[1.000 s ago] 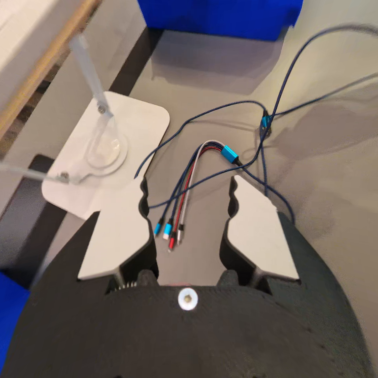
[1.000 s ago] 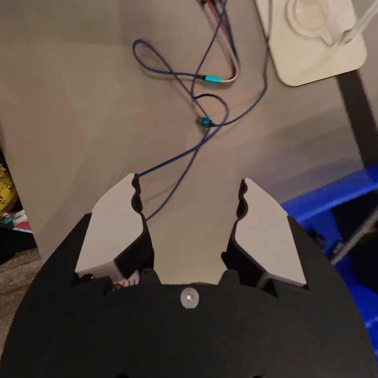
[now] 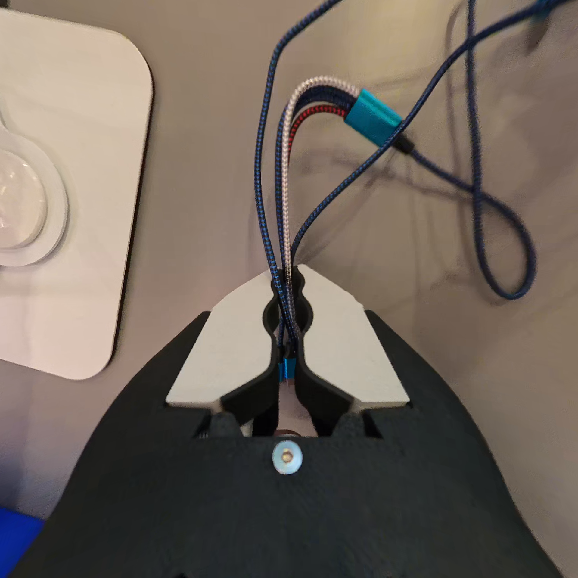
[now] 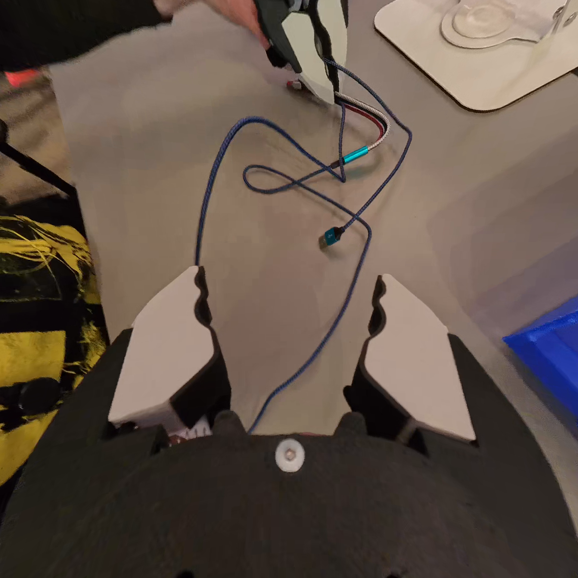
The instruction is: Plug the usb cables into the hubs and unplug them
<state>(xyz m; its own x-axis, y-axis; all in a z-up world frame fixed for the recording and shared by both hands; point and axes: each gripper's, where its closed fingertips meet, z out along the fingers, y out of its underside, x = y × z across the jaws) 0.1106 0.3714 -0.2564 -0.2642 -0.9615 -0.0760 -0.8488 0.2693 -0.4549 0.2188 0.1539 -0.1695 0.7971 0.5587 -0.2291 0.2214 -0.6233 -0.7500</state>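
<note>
**A:** so what's the left gripper (image 3: 286, 275) doing right now?

**B:** its jaws are clamped shut on a bunch of the thin braided cable ends (image 3: 283, 219). Blue-black ones and a white one run straight down between the pads, and a small teal connector (image 3: 287, 370) pokes out farther back between the fingers. From the other side you can see that gripper (image 4: 331, 78) tipped down at the desk (image 4: 156, 140), with a hand (image 4: 244, 15) on it

**A:** and where do the strands go?

**B:** they arc up and over into a teal splitter sleeve (image 3: 372, 120), red one included, and a single dark blue cable (image 3: 500, 234) leaves the far end of it and loops around on the desk

**A:** right gripper (image 4: 289, 272)?

**B:** jaws wide open, gripping nothing. A blue cable (image 4: 344, 312) lies on the desk between the fingers but neither pad touches it. The USB plug (image 4: 331, 237), teal shell with a metal tip, sits loose on the desk just ahead of those fingers, a bit right of centre

**A:** anything else around?

**B:** a white base plate (image 4: 500, 81) with a clear dome-shaped fitting (image 4: 481, 22) on it at the far right of the desk, and a blue bin (image 4: 547, 350) at the right edge. I can't spot a hub in either view
</note>
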